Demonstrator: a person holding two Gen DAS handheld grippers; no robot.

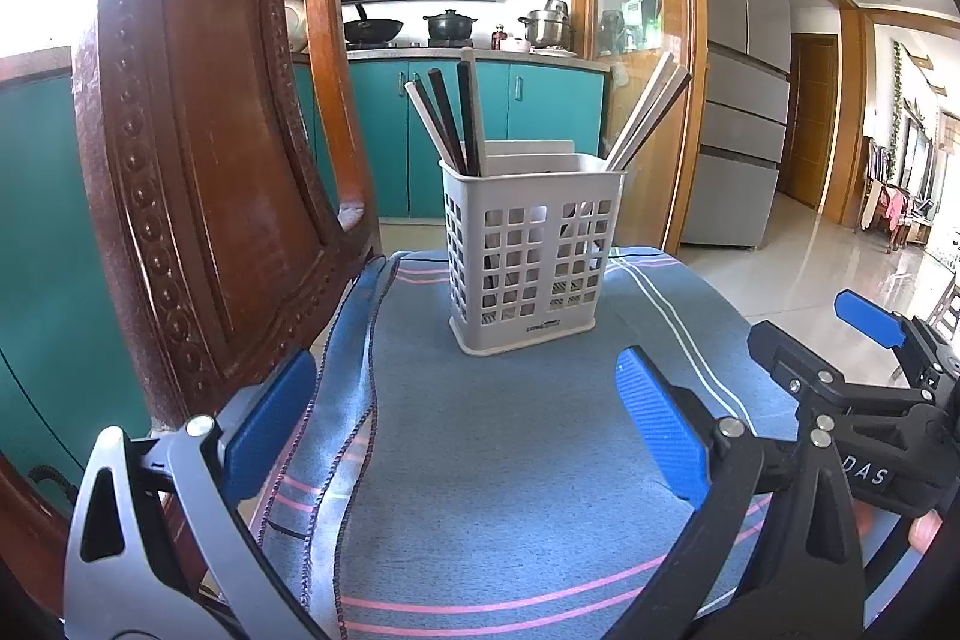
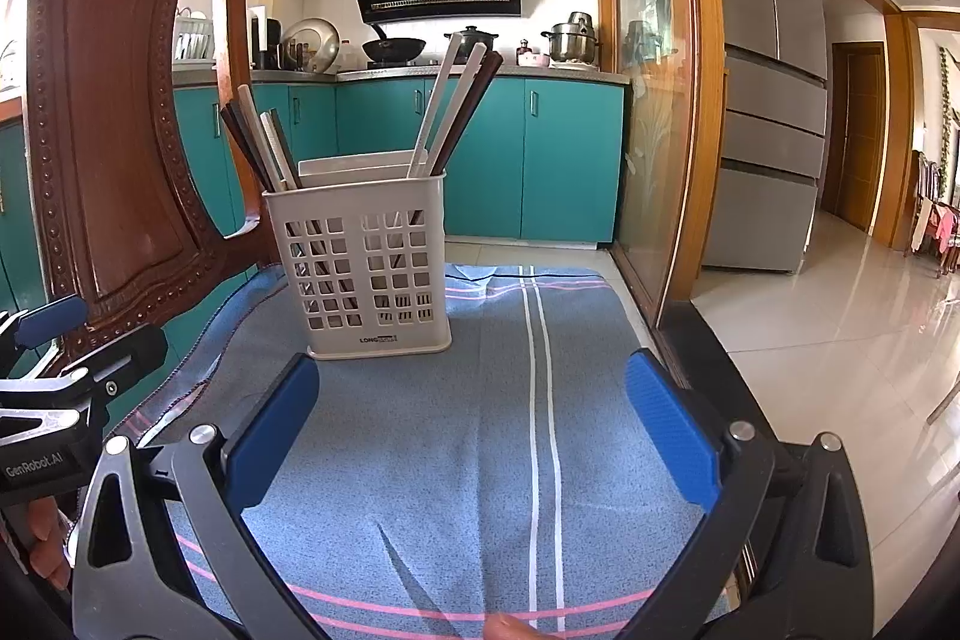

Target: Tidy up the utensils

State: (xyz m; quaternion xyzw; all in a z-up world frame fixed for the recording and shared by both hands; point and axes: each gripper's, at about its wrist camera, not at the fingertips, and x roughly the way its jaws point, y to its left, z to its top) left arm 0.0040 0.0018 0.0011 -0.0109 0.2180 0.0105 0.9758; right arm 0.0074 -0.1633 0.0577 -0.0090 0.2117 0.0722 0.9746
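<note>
Slotted white utensil holder [image 1: 528, 256] stands upright holding chopsticks [image 1: 447, 124]; both grippers' jaws wide, empty.

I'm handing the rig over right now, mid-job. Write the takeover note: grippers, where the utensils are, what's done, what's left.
Left hand-held gripper: open, empty, hovering over the blue cloth.
Right hand-held gripper: open, empty, beside the left one.
White holder stands upright on the cloth, ahead of both grippers.
Chopsticks: one bunch leans in the left compartment, another bunch in the right. Light and dark sticks are mixed in both.
Done: no loose utensils visible on the cloth.
Left: possibly sorting by colour; cannot confirm from these views. Check off-camera for strays.
</note>
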